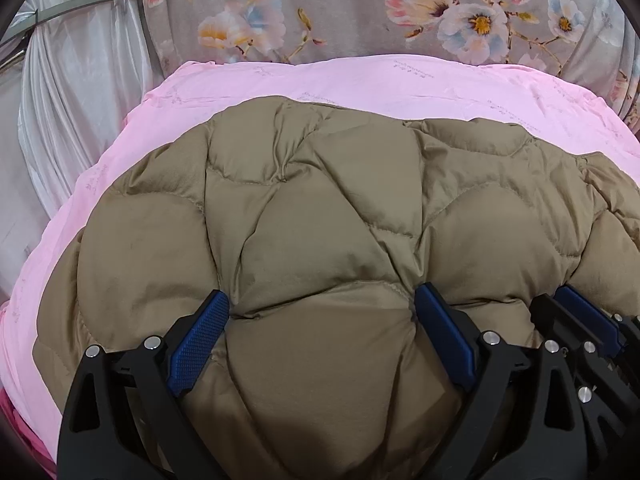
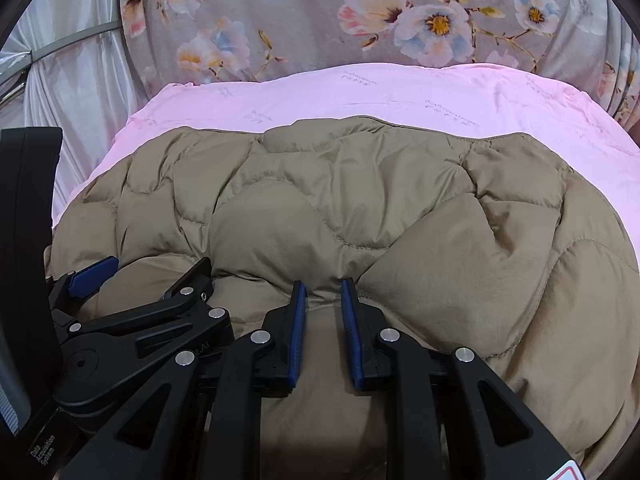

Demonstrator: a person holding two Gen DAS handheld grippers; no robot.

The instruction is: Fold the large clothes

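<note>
A tan quilted puffer jacket (image 1: 320, 208) lies spread on a pink sheet (image 1: 360, 80); it also fills the right wrist view (image 2: 340, 208). My left gripper (image 1: 322, 304) is wide open, its blue pads pressing either side of a puffy jacket panel at the near edge. My right gripper (image 2: 323, 290) is nearly shut, pinching a fold of the jacket's near edge between its blue pads. Each gripper shows in the other's view: the right one at the left wrist view's right edge (image 1: 576, 312), the left one at the right wrist view's left (image 2: 140, 280).
The pink sheet (image 2: 400, 96) covers a bed that ends at a grey floral fabric (image 1: 400, 12) behind. White satin curtains (image 1: 72, 92) hang at the left. A darker pink cloth edge (image 1: 28, 444) shows at the lower left.
</note>
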